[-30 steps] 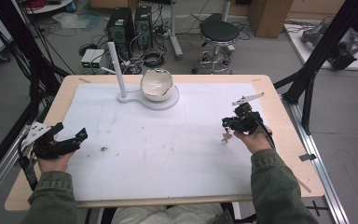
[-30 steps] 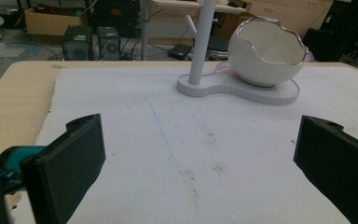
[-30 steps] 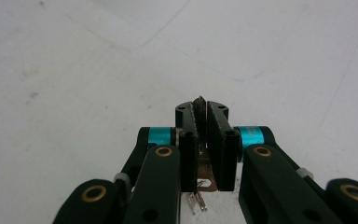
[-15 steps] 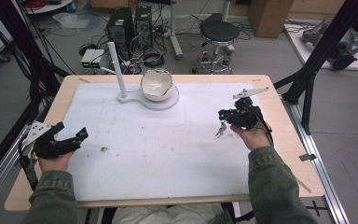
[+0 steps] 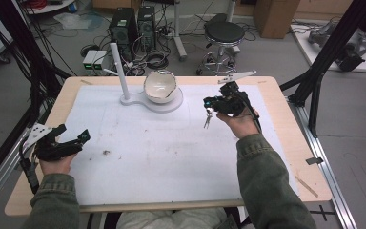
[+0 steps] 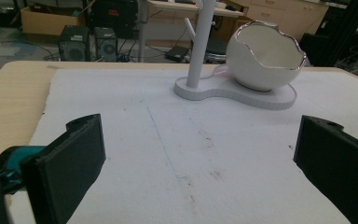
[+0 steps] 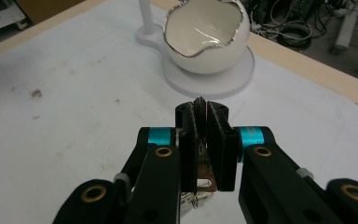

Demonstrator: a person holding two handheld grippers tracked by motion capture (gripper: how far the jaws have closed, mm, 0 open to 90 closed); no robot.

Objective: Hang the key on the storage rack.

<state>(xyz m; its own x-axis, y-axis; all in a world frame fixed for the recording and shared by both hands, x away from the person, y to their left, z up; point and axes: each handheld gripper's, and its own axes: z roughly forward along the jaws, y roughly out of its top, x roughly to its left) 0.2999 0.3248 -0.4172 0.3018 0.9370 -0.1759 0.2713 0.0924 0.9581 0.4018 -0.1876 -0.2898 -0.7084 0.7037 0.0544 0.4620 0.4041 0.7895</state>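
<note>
A white eggshell-shaped bowl (image 5: 160, 87) with a jagged silver rim sits on a white stand (image 5: 170, 105) beside an upright white post (image 5: 118, 67) at the table's far middle. My right gripper (image 5: 211, 103) hovers just right of the bowl, shut on a small metal key (image 5: 207, 120) that hangs below it. In the right gripper view the jaws (image 7: 200, 109) pinch the key (image 7: 204, 179), with the bowl (image 7: 205, 37) straight ahead. My left gripper (image 5: 72, 133) rests open at the near left. Its view has the gripper (image 6: 198, 163) facing the bowl (image 6: 265, 58) across bare mat.
A white mat (image 5: 162, 157) covers most of the wooden table (image 5: 295, 143), with a small dark smudge (image 5: 106, 152) near the left gripper. Black frame struts (image 5: 324, 62) stand at the table's right and left sides. Computers, cables and a stool (image 5: 224, 33) lie on the floor beyond.
My right gripper has carried the key left and farther away, closing in on the bowl. The left gripper has stayed put and open.
</note>
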